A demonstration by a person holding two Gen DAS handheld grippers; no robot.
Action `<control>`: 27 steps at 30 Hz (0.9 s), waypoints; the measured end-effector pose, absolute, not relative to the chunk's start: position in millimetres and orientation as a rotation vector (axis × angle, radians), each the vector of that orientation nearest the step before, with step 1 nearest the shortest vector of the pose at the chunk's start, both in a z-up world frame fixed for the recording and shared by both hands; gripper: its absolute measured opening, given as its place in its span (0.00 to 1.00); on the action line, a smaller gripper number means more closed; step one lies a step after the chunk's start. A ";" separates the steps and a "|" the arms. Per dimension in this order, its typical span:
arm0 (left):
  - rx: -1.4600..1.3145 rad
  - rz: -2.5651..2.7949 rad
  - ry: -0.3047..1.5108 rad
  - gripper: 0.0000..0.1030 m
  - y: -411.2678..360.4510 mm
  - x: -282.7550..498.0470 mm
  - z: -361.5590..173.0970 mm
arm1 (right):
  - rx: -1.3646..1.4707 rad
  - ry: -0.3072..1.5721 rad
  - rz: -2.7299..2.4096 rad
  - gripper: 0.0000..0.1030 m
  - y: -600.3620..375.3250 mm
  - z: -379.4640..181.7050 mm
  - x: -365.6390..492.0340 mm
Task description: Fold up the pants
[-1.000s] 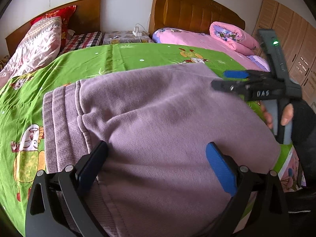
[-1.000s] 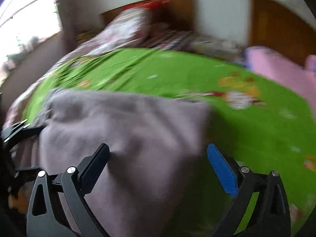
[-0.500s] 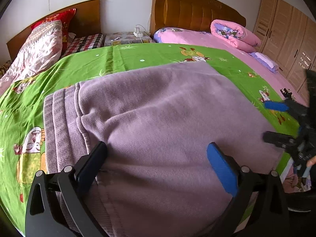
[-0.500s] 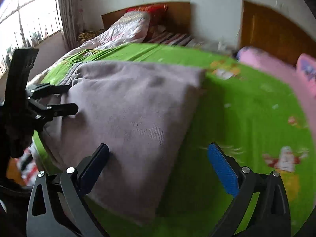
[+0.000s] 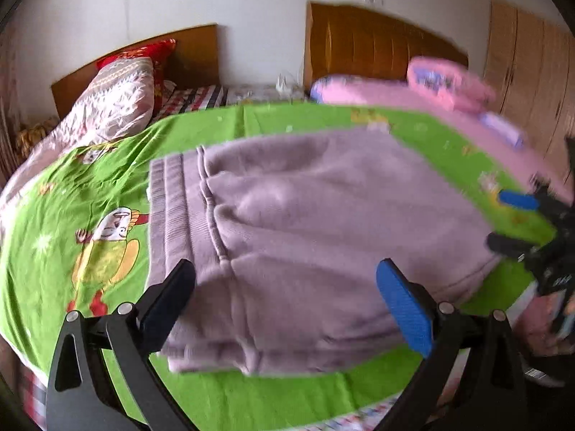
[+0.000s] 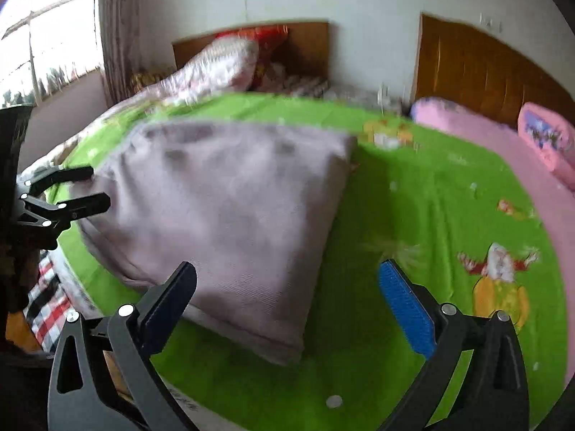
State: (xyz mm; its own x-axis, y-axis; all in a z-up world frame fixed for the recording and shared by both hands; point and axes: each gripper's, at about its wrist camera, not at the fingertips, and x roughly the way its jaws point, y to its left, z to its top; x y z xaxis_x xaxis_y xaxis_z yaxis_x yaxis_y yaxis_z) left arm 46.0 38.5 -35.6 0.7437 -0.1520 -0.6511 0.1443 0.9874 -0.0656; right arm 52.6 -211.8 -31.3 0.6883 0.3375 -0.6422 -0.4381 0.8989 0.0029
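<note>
Folded mauve pants (image 5: 305,237) lie flat on the green cartoon bedsheet (image 5: 72,186), ribbed waistband to the left. My left gripper (image 5: 287,301) hovers open just above their near edge, nothing between its fingers. The right gripper (image 5: 517,219) shows at the far right of this view, open beside the pants' right edge. In the right wrist view the pants (image 6: 230,208) form a thick rectangular stack. My right gripper (image 6: 287,305) hangs open over their near right corner, holding nothing. The left gripper (image 6: 68,194) appears at the pants' left end, open.
The green sheet (image 6: 431,208) stretches free to the right of the pants. A patterned quilt and red pillow (image 5: 118,100) lie at the back left, pink bedding (image 5: 431,89) at the back right. Wooden headboards (image 5: 373,43) and wardrobe (image 5: 532,72) stand behind. The bed's near edge is close.
Both grippers have drawn back from the pants toward the bed's near edge, so more of the folded stack and green sheet shows. The right gripper swung to the pants' right side. Pants stayed still.
</note>
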 end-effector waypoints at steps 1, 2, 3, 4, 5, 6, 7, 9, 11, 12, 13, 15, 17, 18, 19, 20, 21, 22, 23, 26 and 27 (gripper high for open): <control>-0.026 -0.167 0.710 0.98 40.0 43.2 -33.5 | -0.148 0.646 0.445 0.95 -209.3 -25.8 45.4; -0.022 -0.171 0.715 0.98 39.1 41.2 -33.5 | -0.144 0.635 0.448 0.95 -207.7 -24.3 42.3; 0.018 -0.159 0.732 0.98 35.3 39.6 -37.6 | -0.149 0.647 0.459 0.95 -201.6 -25.4 40.2; 0.060 -0.143 0.754 0.98 31.8 39.7 -43.9 | -0.182 0.669 0.462 0.95 -194.5 -30.6 41.5; 0.084 -0.135 0.764 0.98 30.2 39.6 -49.0 | -0.234 0.691 0.450 0.95 -187.7 -39.9 42.4; 0.108 -0.126 0.764 0.98 29.9 37.2 -56.0 | -0.268 0.718 0.441 0.95 -184.5 -49.0 45.5; 0.120 -0.122 0.757 0.98 28.7 34.5 -56.6 | -0.258 0.755 0.448 0.95 -185.8 -58.6 48.3; 0.156 -0.111 0.767 0.98 25.2 29.8 -53.9 | -0.173 0.788 0.458 0.95 -197.6 -57.7 46.0; 0.155 -0.106 0.781 0.98 26.6 27.3 -53.2 | -0.211 0.785 0.408 0.95 -203.1 -55.3 39.9; 0.136 -0.102 0.786 0.98 30.2 24.6 -51.5 | -0.250 0.768 0.364 0.95 -205.2 -51.9 34.7; 0.125 -0.097 0.788 0.98 32.3 22.4 -50.4 | -0.257 0.756 0.356 0.95 -205.9 -47.4 30.0; 0.106 -0.059 0.812 0.98 38.8 15.3 -50.4 | -0.231 0.711 0.369 0.95 -209.2 -34.4 18.5; 0.079 -0.039 0.857 0.98 43.9 9.6 -54.7 | -0.228 0.669 0.370 0.95 -207.1 -19.5 10.1; 0.070 0.001 0.867 0.98 47.2 5.0 -54.1 | -0.237 0.635 0.357 0.95 -204.0 -10.2 4.9; 0.064 0.038 0.846 0.98 49.2 -1.1 -48.8 | -0.242 0.604 0.344 0.95 -202.5 -2.2 0.2; 0.050 0.055 0.800 0.98 51.0 -10.0 -38.9 | -0.242 0.569 0.331 0.95 -199.9 6.7 -4.0; 0.024 0.037 0.714 0.98 51.9 -24.7 -21.4 | -0.232 0.513 0.317 0.95 -198.3 18.4 -11.8; 0.014 0.023 0.652 0.98 51.1 -34.5 -8.8 | -0.217 0.463 0.310 0.95 -199.1 27.6 -19.2; 0.014 0.018 0.573 0.98 48.3 -46.1 6.9 | -0.193 0.408 0.303 0.95 -198.7 39.7 -25.2; 0.064 0.045 0.441 0.98 35.7 -60.8 33.0 | -0.140 0.325 0.303 0.95 -196.4 53.4 -39.7; 0.084 0.058 0.412 0.98 30.2 -62.7 39.6 | -0.130 0.313 0.301 0.95 -196.8 55.2 -40.3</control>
State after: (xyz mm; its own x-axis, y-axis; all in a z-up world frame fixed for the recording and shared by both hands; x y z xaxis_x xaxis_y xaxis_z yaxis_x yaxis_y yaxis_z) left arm -62.6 30.2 39.6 0.9149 0.0732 -0.3970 -0.0391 0.9949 0.0933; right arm -40.3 -196.8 55.2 0.9074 0.2704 -0.3219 -0.3105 0.9473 -0.0795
